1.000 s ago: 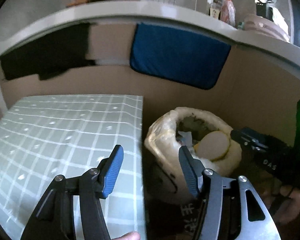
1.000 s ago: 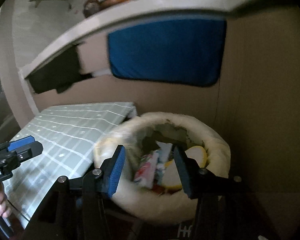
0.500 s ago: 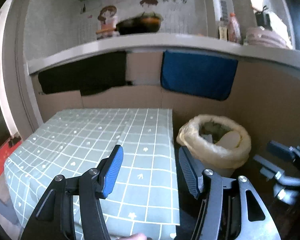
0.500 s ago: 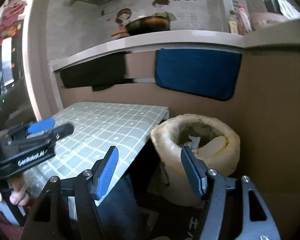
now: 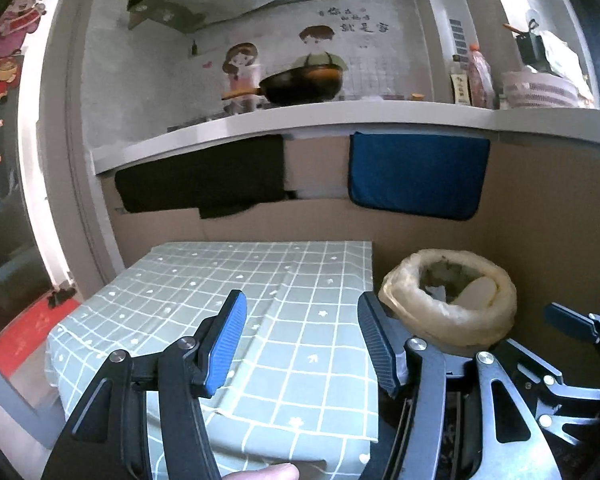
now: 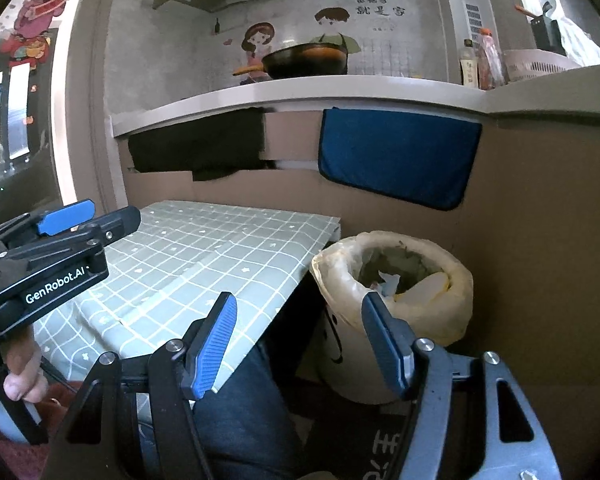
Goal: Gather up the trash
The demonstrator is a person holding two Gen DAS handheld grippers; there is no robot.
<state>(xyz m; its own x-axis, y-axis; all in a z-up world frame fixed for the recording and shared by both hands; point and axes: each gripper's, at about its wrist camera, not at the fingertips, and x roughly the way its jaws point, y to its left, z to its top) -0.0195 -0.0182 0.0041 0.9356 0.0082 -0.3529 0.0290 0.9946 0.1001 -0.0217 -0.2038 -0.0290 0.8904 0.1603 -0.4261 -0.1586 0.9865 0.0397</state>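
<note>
A small kitchen corner: cardboard-brown wall panels, a white shelf [image 5: 300, 120] carrying a dark wok [image 5: 300, 86], a black cloth [image 5: 200, 176] and a blue towel [image 5: 416, 176] hanging beneath. Below, at left, the table [image 5: 236, 292] under a grey-green checked cover, with no loose scrap visible on the part in view. To its right, just beside the table's edge on the floor, the trash bin [image 5: 452, 300], lined with a pale bag folded over the rim, holding wrappers and a pale round lid-like piece.

Judged from this: probably between steps, or near the end of collecting, with both tools idle and away from the bin. Next move calls for finding any remaining litter outside these views, then a wide approach and a firm pinch before carrying it over the bin mouth.

Left tongs [image 5: 300, 344]: spread wide, nothing between the pads, held level over the near table edge, pointing toward the back wall. Right tongs [image 6: 300, 344]: equally wide, carrying nothing, poised off the table corner, aimed between table and bin [image 6: 396, 276]. Seen in the right view, the left tool [image 6: 48, 264] gripped by a bare hand [image 6: 18, 364].
</note>
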